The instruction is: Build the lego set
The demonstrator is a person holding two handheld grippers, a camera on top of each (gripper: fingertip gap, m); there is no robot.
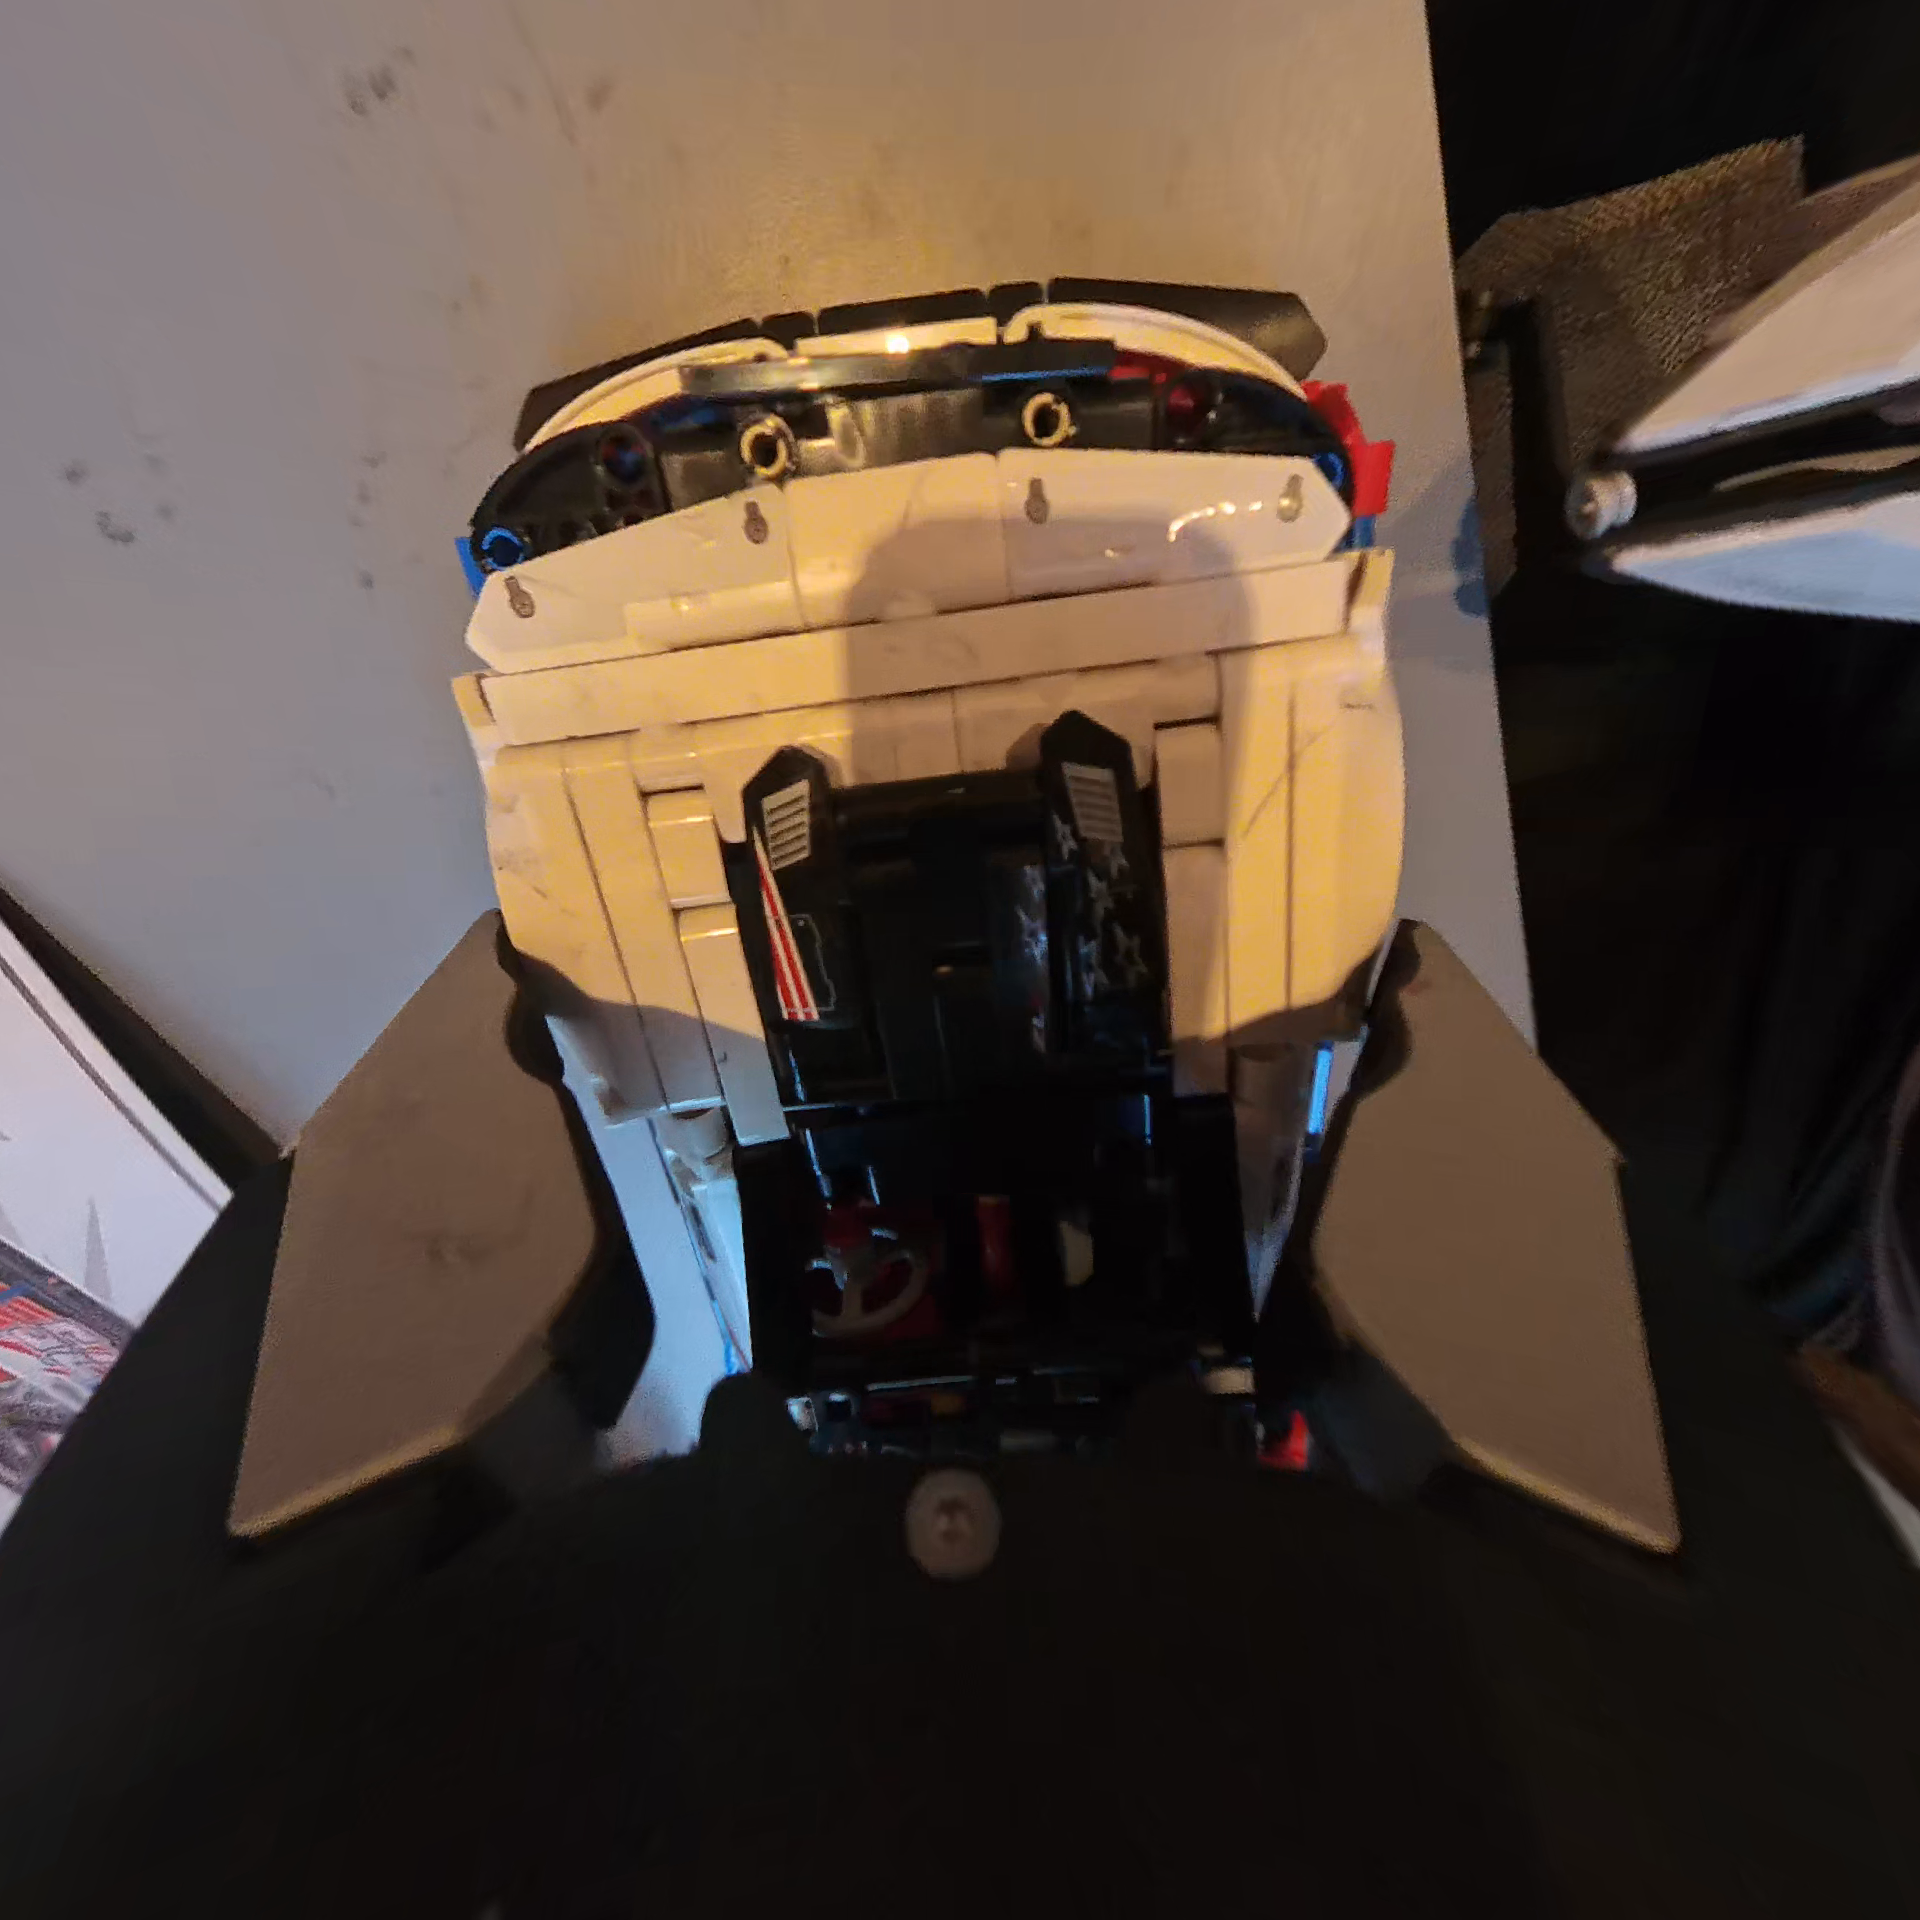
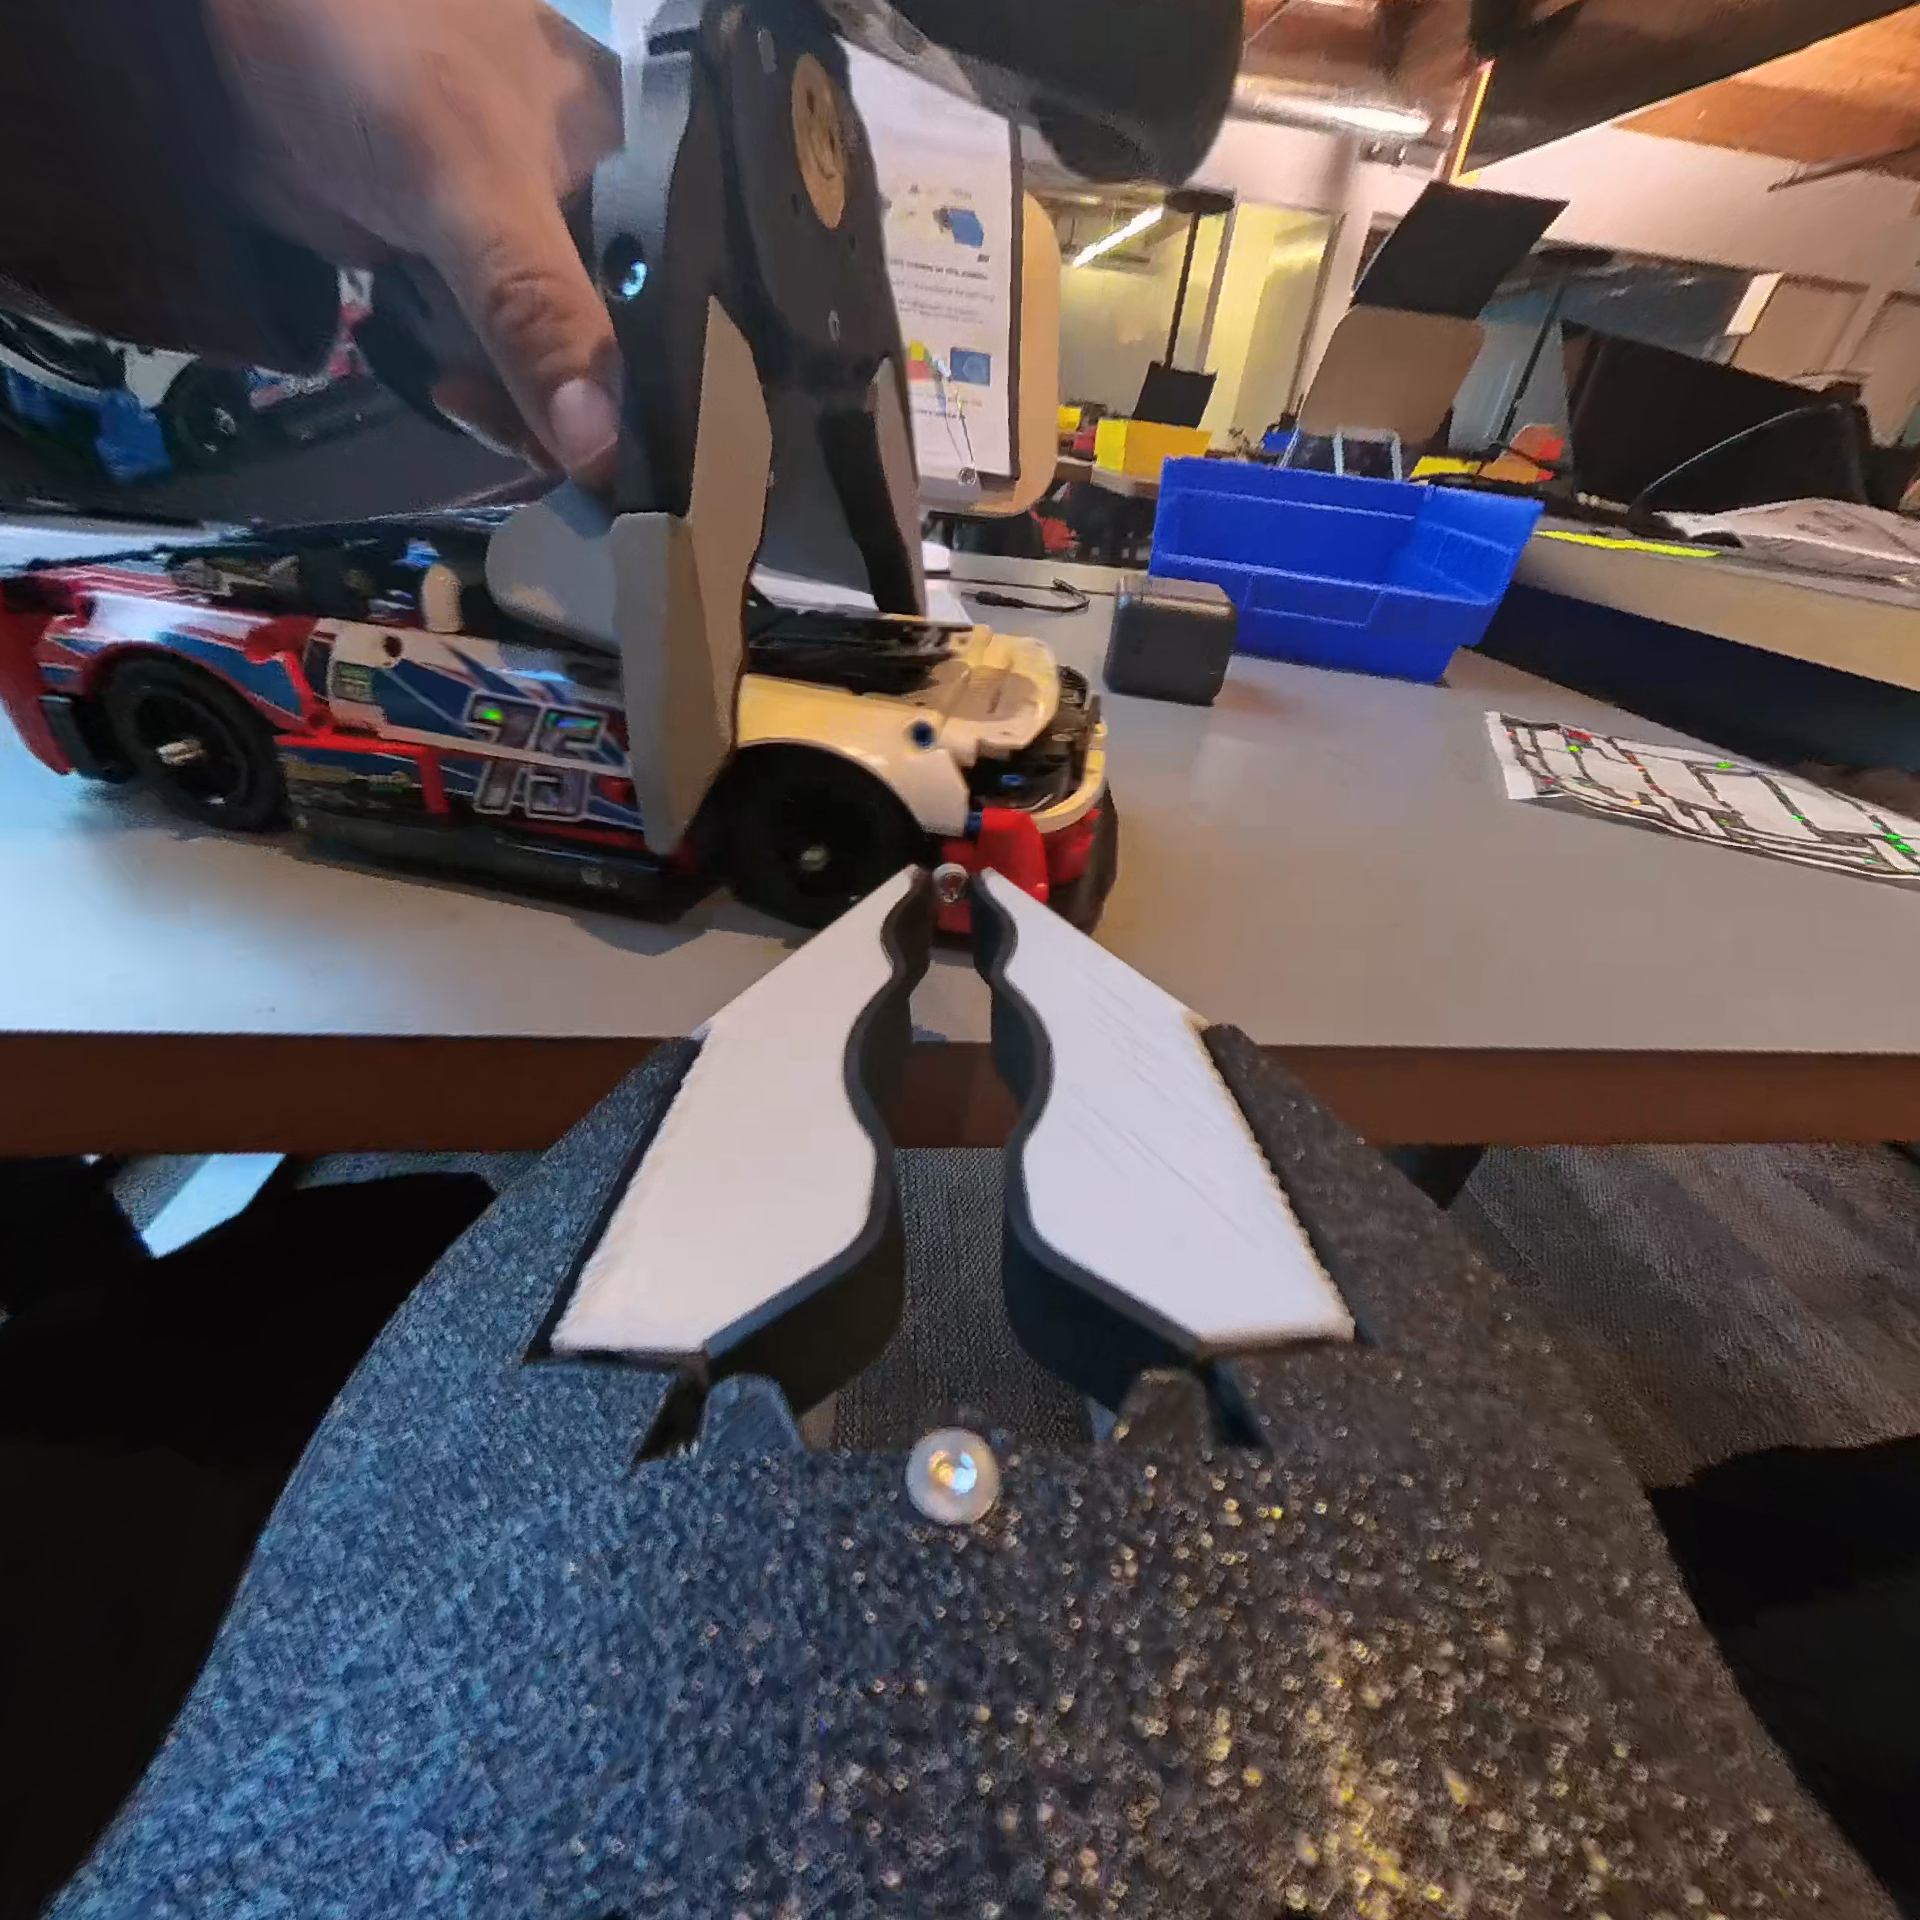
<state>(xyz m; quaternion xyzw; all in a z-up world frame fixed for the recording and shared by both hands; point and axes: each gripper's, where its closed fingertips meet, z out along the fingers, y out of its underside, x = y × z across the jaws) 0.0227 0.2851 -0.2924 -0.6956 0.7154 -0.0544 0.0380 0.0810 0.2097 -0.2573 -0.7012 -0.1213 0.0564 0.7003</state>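
Note:
The lego race car [image 2: 436,727] stands on the grey table [image 2: 1299,883]. It has a white nose and red, white and blue sides. From above in the left wrist view the car [image 1: 914,644] shows its white hood and open black cabin. My left gripper [image 1: 956,956] is shut on the car, with one finger on each side of the cabin. Its near finger [image 2: 675,665] covers the car's side. My right gripper [image 2: 948,878] is level with the car's red front bumper [image 2: 997,852], beyond the table's front edge. It is shut on a small grey piece [image 2: 948,881].
A person's hand [image 2: 499,312] holds the left gripper from above. A blue bin [image 2: 1340,571] and a dark grey cube [image 2: 1169,639] stand behind the car. A printed sheet [image 2: 1704,790] lies at the right. A sheet on a stand [image 2: 956,312] is behind. A printed box or booklet [image 1: 62,1299] lies left. To reach the dark grey cube [image 2: 1169,639] in a straight line is about 15 centimeters for my left fingers, about 30 centimeters for my right.

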